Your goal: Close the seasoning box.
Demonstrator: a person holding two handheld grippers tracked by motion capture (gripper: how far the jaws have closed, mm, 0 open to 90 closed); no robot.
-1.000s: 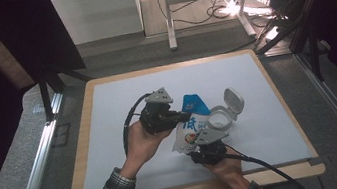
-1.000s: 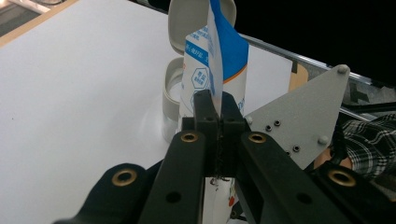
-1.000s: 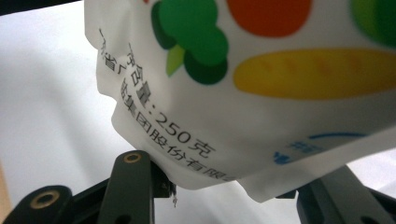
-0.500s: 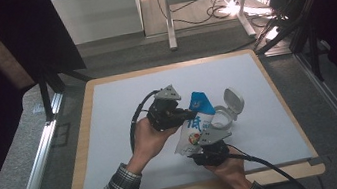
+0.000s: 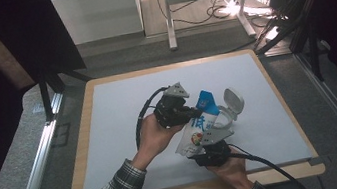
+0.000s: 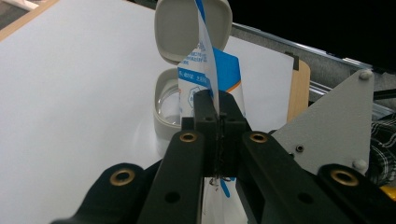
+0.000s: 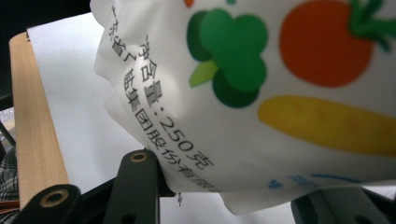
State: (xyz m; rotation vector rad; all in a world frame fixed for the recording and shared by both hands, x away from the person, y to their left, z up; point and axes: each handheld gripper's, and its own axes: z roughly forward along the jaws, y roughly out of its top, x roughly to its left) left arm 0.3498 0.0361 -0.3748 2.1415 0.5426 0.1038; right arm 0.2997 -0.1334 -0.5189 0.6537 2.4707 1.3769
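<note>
Nearest the person, the right gripper (image 5: 208,145), jaws just closing partway, clasps the bottom of a white printed pouch (image 5: 196,132), whose blue top the left gripper (image 5: 194,113) pinches tight beside the open grey container (image 5: 227,111) beyond.

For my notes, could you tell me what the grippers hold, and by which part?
Both hold the printed bag: the left gripper pinches its blue top edge, and the right gripper grips its white lower body.

Lab-style recording bay: white-topped table (image 5: 126,131), dark curtains (image 5: 46,37), aluminium framing (image 5: 35,165), floor cables (image 5: 205,15).
</note>
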